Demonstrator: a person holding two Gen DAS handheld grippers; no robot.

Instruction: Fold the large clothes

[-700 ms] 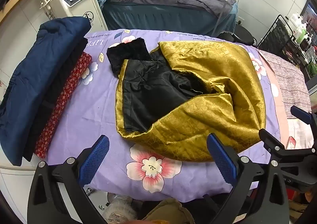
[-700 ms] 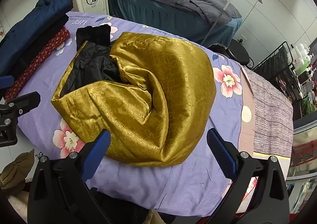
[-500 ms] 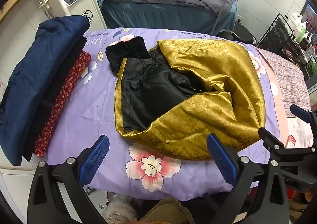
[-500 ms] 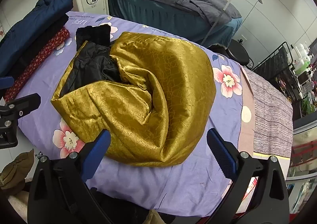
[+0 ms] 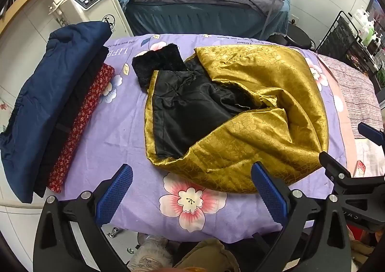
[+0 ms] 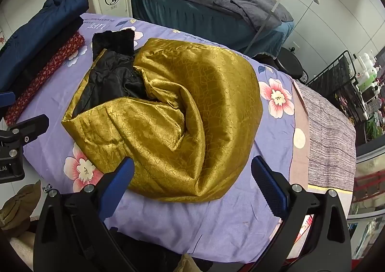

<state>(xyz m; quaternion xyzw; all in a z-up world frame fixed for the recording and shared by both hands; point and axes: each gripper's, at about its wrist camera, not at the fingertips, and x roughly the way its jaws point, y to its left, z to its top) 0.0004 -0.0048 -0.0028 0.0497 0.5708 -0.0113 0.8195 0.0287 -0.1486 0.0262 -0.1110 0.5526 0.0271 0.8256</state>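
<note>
Two grippers hang at the near edge of a bed spread with a purple floral sheet [image 5: 125,127], both with jaws spread wide and nothing between the blue pads. The gold garment [image 5: 259,113] lies in a loose heap on the middle of that sheet, its black lining [image 5: 182,113] turned up on the left side and a black furry collar [image 5: 156,65] sticking out at the far left end.

In the left wrist view the left gripper [image 5: 191,196] sits just short of the garment's near hem; the right-hand pad is close beside the gold fabric's near edge, the left-hand pad over bare sheet by a pink printed flower [image 5: 190,202]. The right gripper [image 5: 356,171] shows at the right border of that view, beside the garment's right-hand near corner.

In the right wrist view the right gripper [image 6: 192,186] frames the near rounded edge of the gold garment [image 6: 182,113]; its left-hand pad overlaps the gold cloth in the picture, though whether it touches I cannot tell. The left gripper [image 6: 16,142] appears at the left border, apart from the garment.

A stack of folded clothes [image 5: 55,108], navy on top with red print below, lies along the sheet's left side, well apart from the garment
</note>
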